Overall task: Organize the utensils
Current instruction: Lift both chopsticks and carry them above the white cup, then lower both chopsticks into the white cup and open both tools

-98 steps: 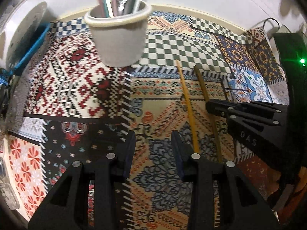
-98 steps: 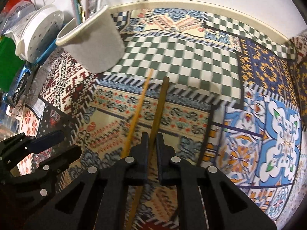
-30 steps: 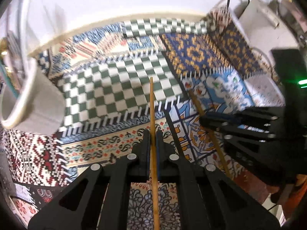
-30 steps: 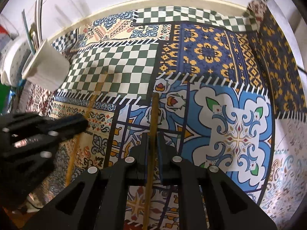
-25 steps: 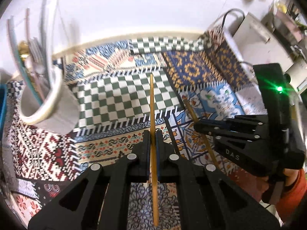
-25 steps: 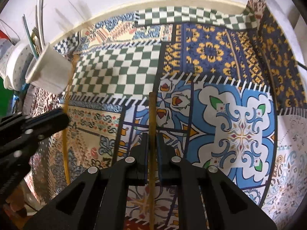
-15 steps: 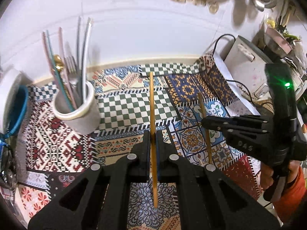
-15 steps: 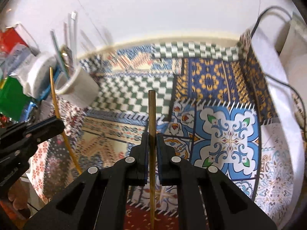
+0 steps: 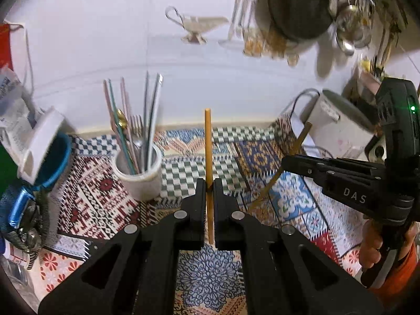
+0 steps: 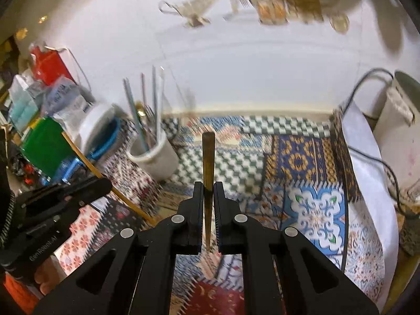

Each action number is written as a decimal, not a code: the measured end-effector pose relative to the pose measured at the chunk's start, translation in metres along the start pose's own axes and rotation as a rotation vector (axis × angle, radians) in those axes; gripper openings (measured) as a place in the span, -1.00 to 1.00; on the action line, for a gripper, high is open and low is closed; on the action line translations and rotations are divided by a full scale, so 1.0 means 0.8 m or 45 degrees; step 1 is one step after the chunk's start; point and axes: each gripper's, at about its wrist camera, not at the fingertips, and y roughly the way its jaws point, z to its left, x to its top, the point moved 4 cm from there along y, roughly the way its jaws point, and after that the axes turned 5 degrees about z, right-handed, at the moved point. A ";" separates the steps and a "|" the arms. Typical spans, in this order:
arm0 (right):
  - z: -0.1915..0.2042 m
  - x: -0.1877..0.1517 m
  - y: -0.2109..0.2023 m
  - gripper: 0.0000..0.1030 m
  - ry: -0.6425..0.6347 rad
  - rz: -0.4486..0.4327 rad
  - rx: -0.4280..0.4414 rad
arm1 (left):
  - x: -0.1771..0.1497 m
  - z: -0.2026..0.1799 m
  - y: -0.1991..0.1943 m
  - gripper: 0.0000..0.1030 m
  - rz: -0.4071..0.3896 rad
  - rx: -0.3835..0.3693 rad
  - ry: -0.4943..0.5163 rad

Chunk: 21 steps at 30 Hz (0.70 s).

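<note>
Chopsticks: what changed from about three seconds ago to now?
Then both lay on the patterned cloth, the left gripper open, the right shut around the darker one. Now each gripper is shut on one, lifted clear: left holds the light chopstick, right gripper the dark chopstick. The utensil cup stayed put.

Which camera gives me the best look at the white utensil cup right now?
The left wrist view: the white utensil cup is sharp there, its rim and the straws and fork inside clear. The right wrist view shows the same cup blurred, farther left.
</note>
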 end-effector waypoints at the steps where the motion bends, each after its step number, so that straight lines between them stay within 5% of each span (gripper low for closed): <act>1: 0.006 0.008 -0.004 -0.87 -0.012 -0.021 0.008 | 0.003 0.001 -0.004 -0.94 -0.014 0.006 -0.007; 21: 0.118 0.129 -0.031 -0.86 -0.272 -0.296 0.126 | 0.098 0.094 -0.094 -0.94 -0.315 0.165 -0.176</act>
